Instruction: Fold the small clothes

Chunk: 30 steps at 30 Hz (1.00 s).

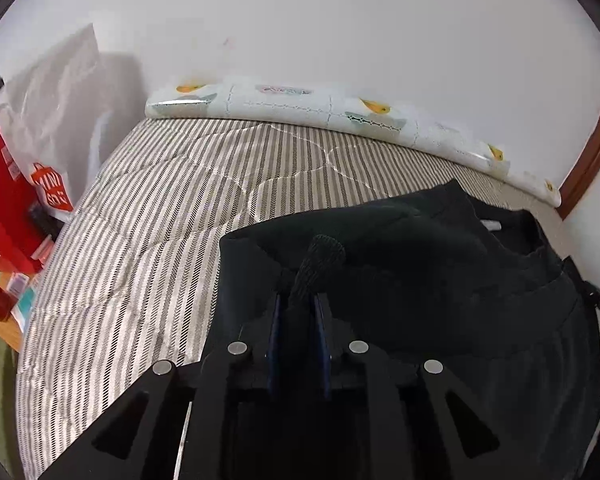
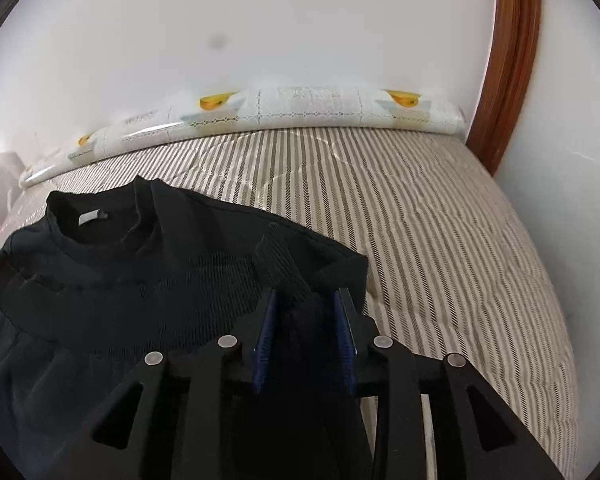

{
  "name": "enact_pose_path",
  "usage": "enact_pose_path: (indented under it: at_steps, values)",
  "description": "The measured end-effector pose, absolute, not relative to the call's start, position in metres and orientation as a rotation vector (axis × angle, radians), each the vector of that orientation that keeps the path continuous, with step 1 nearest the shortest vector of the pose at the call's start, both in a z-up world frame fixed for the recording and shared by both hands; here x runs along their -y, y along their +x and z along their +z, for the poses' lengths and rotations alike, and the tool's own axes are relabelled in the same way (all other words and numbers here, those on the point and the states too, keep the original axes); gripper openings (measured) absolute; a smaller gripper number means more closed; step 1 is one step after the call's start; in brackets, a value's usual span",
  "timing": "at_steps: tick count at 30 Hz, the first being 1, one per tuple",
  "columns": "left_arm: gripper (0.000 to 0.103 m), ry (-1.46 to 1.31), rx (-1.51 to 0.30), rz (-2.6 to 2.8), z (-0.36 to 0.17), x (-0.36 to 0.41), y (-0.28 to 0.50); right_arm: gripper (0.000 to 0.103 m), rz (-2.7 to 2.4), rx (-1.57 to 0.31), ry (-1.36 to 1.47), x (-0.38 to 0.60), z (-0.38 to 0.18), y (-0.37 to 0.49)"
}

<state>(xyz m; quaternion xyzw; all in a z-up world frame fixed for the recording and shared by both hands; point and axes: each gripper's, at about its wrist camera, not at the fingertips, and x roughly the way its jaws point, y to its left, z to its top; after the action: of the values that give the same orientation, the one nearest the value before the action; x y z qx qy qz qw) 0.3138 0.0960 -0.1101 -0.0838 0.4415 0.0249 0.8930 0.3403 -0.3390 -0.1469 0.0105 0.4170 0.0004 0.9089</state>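
Blue-padded fingers of the left gripper pinch a ribbed cuff of a black top, the pads drawn close with the knit standing up between them. Across the garment, the right gripper has the other ribbed cuff running between its pads, though these stand noticeably wider apart and the pictures do not settle whether they truly clamp the cloth. Just ahead of both tools the top lies on a striped quilted bed cover, its collar with a white label pointing away from the grippers and its body spreading back beneath them. Both sleeves appear drawn in over the chest, which suggests the fold is at an early-to-middle stage: sleeves gathered, the body seemingly not yet doubled over or squared off. Beyond the garment, a patterned bolster runs along the white wall at the far edge of the bed. Off to the left gripper's left stand a white shopping bag and red boxes.
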Motion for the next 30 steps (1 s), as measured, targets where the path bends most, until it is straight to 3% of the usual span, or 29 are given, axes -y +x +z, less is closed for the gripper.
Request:
enact_pose_path:
  at_steps: [6,10,15,30]
  values:
    - [0.022,-0.147,-0.935,0.049,-0.106,-0.094,0.288,0.04,-0.022,-0.87,0.027,0.341,-0.141,0.31]
    - [0.022,-0.146,-0.94,0.055,-0.104,-0.1,0.259,0.041,-0.031,-0.87,0.009,0.332,-0.135,0.286]
    - [0.041,-0.233,-0.927,0.063,-0.107,-0.123,0.204,0.043,0.017,-0.855,0.002,0.3,-0.12,0.256]
    - [0.051,-0.281,-0.886,0.11,-0.119,-0.182,0.068,0.047,0.23,-0.84,-0.197,0.078,-0.126,0.19]
